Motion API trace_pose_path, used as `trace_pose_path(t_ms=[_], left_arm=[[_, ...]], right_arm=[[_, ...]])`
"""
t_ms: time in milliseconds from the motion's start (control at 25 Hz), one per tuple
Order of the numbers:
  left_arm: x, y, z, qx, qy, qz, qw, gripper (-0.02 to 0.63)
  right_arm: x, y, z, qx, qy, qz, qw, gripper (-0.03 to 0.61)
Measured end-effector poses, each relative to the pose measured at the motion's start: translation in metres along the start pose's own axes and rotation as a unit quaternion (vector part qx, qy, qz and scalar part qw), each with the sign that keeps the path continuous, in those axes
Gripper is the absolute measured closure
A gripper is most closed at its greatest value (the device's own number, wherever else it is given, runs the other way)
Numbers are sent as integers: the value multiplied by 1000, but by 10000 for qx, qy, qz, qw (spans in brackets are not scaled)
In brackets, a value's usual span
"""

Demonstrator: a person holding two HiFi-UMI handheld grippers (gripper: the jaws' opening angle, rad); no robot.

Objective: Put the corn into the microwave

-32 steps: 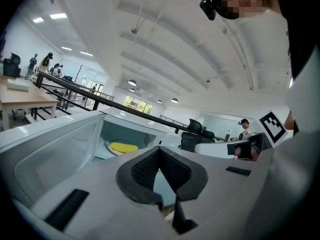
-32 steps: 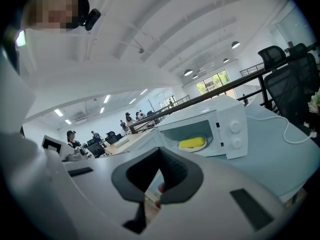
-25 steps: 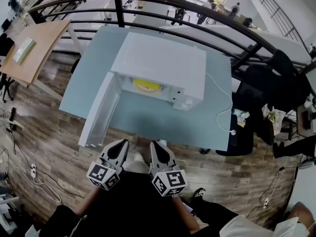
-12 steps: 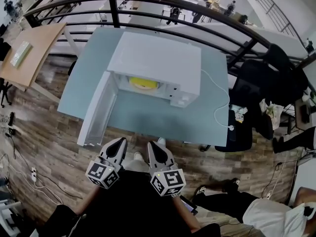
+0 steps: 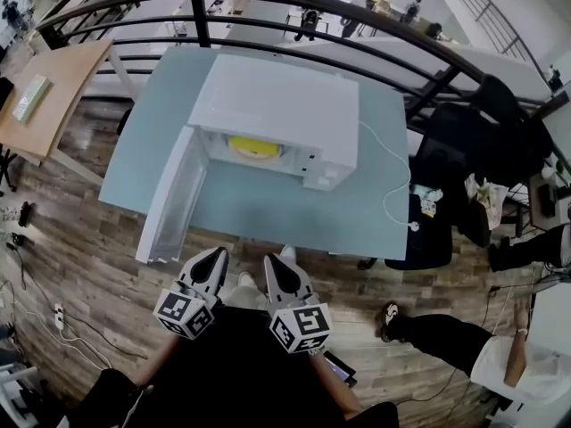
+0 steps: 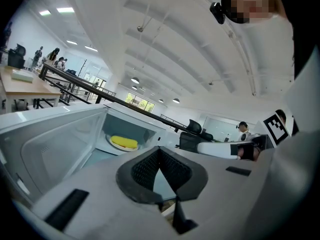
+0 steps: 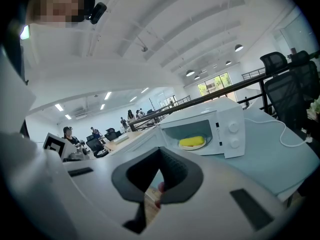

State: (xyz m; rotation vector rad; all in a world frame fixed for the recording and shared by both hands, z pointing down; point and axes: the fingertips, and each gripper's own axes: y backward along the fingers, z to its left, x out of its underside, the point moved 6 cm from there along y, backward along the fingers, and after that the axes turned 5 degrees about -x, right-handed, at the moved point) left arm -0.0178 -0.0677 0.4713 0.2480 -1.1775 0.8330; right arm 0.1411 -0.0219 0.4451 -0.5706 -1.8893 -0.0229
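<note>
The yellow corn (image 5: 254, 147) lies on a white plate inside the white microwave (image 5: 284, 96), which stands on a pale blue table (image 5: 294, 212). The microwave's door (image 5: 171, 199) hangs wide open to the left. Both grippers are held side by side near my body, short of the table's front edge and well away from the microwave. My left gripper (image 5: 217, 257) is shut and empty. My right gripper (image 5: 272, 263) also has its jaws together with nothing between them. The corn (image 6: 124, 142) shows far ahead in the left gripper view, and the corn (image 7: 192, 141) shows likewise in the right gripper view.
A white cable (image 5: 393, 181) runs from the microwave over the table's right side. A black office chair (image 5: 442, 203) stands to the right, and a dark railing (image 5: 357, 25) curves behind the table. A wooden desk (image 5: 49, 87) is at the far left. A person (image 5: 482, 350) stands at lower right.
Both grippers have kept their place and stayed shut. The head view has drifted a little, and the person at lower right has walked further to the right.
</note>
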Motion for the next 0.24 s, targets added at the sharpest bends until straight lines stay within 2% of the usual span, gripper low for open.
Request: trace_pose_path(t_ms=[240], left_arm=[[3,-2,4,-83,36,67,9999,612]], right_arm=[[-2,-5,-1,-35,5,66,10000,569]])
